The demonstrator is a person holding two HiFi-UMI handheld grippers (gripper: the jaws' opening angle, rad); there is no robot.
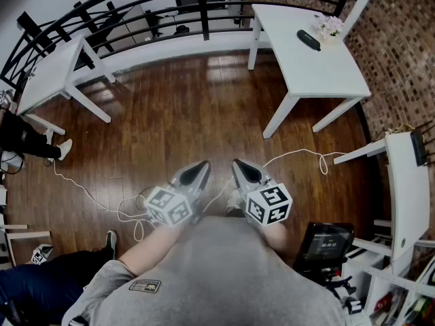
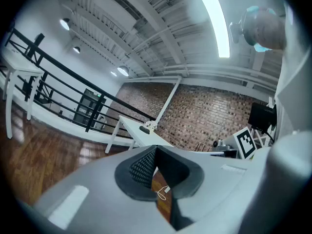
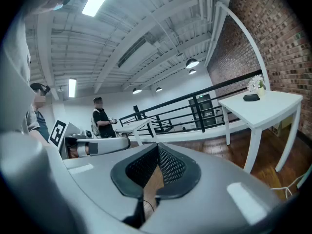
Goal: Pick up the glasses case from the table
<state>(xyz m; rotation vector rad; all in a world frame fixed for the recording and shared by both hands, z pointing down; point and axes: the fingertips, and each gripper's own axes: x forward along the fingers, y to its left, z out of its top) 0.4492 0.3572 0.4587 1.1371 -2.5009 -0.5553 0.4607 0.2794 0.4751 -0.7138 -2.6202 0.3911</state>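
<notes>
My left gripper (image 1: 200,167) and right gripper (image 1: 239,165) are both clenched on nothing, held close to my body at lower centre of the head view. The black oblong glasses case (image 1: 308,40) lies well apart from them on the white rectangular worktop (image 1: 319,70) at the upper right, just beside a small bunch of pale flowers (image 1: 331,26). Its long axis slants from upper left to lower right. The right gripper looks the nearer, with bare brown wooden floor (image 1: 190,107) between. The case is too small to make out its lid seam or hinge side.
</notes>
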